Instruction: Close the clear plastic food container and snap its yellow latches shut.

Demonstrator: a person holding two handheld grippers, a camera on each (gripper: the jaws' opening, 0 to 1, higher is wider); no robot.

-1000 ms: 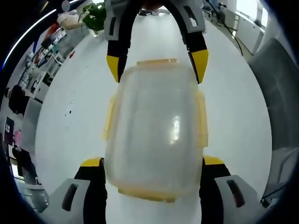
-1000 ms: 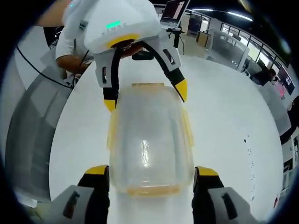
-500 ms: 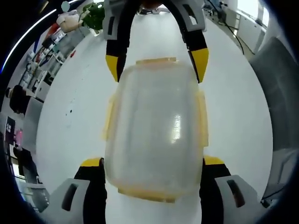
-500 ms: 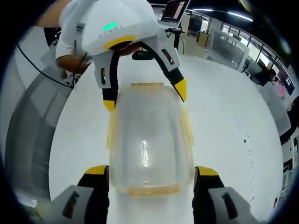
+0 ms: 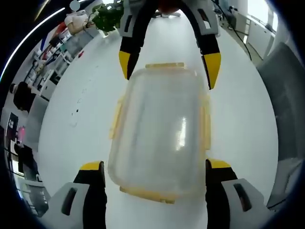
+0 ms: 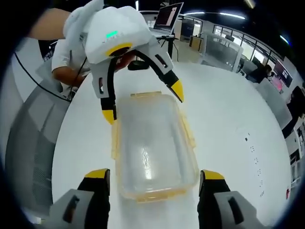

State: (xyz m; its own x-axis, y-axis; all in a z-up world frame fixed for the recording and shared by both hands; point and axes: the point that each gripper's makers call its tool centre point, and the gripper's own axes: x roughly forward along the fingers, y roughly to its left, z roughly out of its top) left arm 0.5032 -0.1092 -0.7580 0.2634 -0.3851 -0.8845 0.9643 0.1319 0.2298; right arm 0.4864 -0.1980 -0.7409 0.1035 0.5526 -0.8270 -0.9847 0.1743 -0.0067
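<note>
Left gripper view: the clear container [image 5: 159, 131] lies lid-on at centre on the white counter [image 5: 86, 114], between the left tongs [image 5: 155, 169], spread wide at 6 o'clock. The right tongs [image 5: 169, 62], also apart, straddle its far end at 12. Right gripper view mirrors this: container [image 6: 152, 145], right tongs [image 6: 152, 179], left tongs [image 6: 143, 102]. Yellow latches [image 6: 189, 131] line the edges (snapped or loose, hard to tell).

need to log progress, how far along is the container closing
Done: the lid sits on the clear container on the white table. In hand: the left gripper and right gripper straddle its two ends, jaws open. Left: the yellow latches flare outward, apparently not yet snapped.
</note>
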